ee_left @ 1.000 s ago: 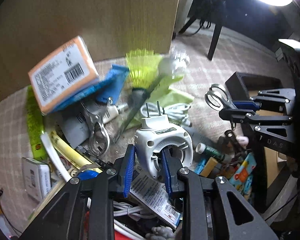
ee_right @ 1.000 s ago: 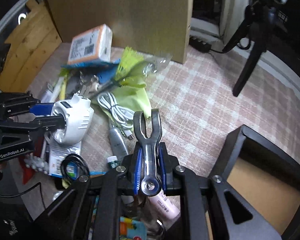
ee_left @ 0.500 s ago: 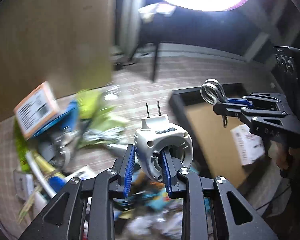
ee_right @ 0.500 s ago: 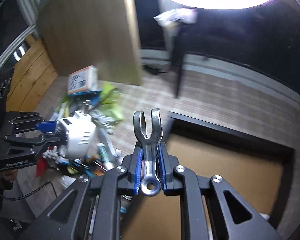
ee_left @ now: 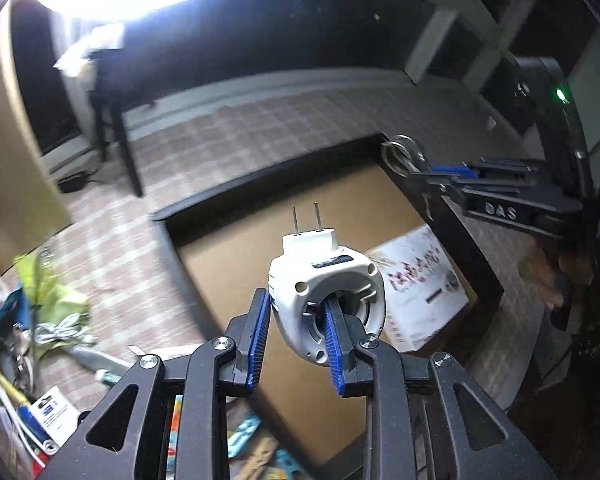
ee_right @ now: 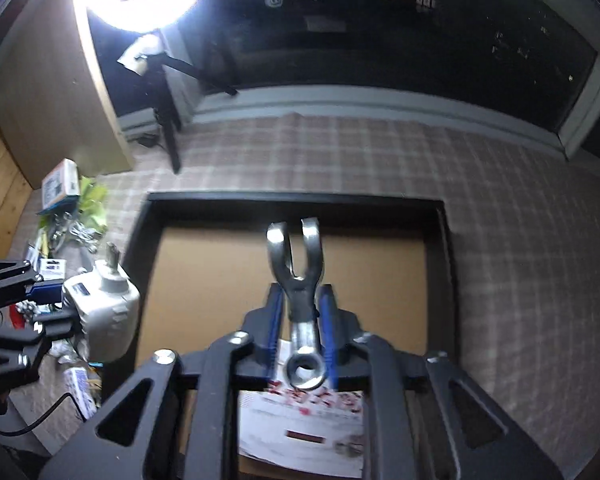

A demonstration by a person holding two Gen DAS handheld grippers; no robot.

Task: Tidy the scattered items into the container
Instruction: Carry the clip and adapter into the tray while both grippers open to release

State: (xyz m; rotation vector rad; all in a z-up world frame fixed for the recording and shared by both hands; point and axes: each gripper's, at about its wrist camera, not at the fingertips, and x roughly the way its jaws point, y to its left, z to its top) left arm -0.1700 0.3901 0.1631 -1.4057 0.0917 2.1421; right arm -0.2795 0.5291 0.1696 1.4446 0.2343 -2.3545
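My left gripper (ee_left: 296, 308) hangs over the black-rimmed container (ee_left: 260, 184). A white plug-in adapter (ee_left: 324, 280) sits between its jaws, one blue pad inside the ring. The jaws are opening and the outer pad stands just off the casing. My right gripper (ee_right: 300, 292) is above the container (ee_right: 292, 200) too. Its jaws are also opening, and a steel wrench (ee_right: 300, 264) stands loose between the pads with gaps on both sides. A white printed packet (ee_right: 300, 432) lies on the brown bottom. The right wrist view shows the adapter (ee_right: 104, 316) at the left rim.
A heap of scattered items (ee_left: 52, 320) lies left of the container on the checked cloth (ee_right: 520, 240): a green wrapper, a white cable, boxes, tubes. A black stand's legs (ee_right: 168, 120) and a wooden panel (ee_right: 48, 100) are behind. A ring light glares overhead.
Both grippers have swung from over the heap to above the container, carrying adapter and wrench. Both pairs of jaws have widened, and the wrench has slipped lower between its pads.
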